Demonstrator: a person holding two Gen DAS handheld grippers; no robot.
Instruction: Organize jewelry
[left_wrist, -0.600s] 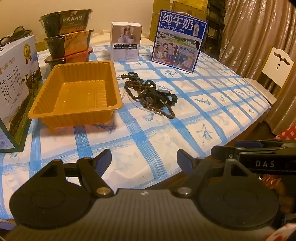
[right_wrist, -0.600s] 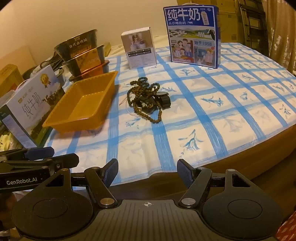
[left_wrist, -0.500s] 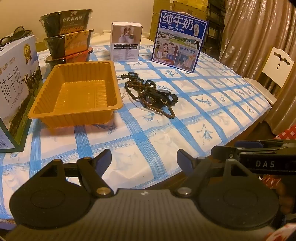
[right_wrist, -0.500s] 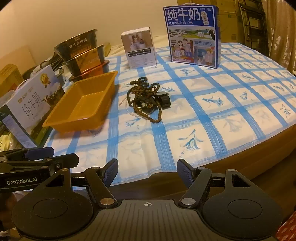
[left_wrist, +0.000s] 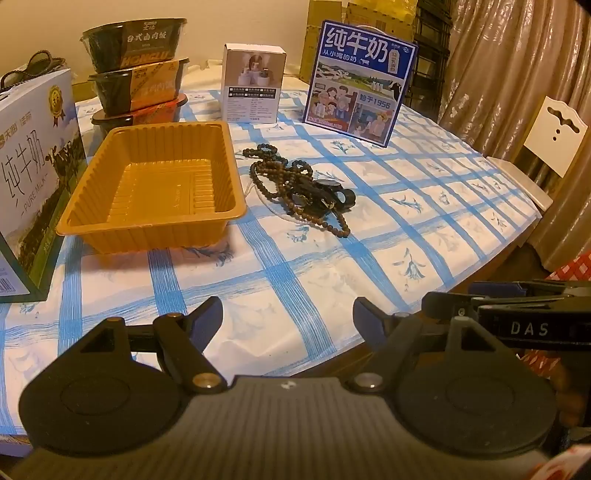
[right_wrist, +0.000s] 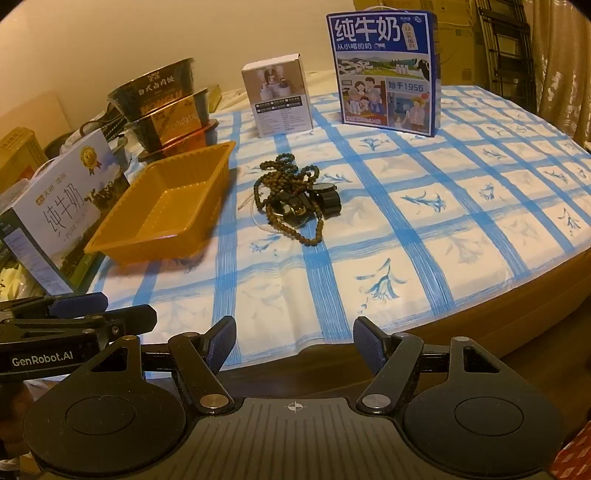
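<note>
Your left wrist view looks forward and downward from the table's near edge, over the tablecloth, toward the tray and beads. Your right wrist view sits just beside it, facing the same way, angled slightly leftward. Both share the tray, beads and blue carton. Each view catches the other gripper at its edge.

blue milk carton upright | white box — stacked bowls | chair
</note>
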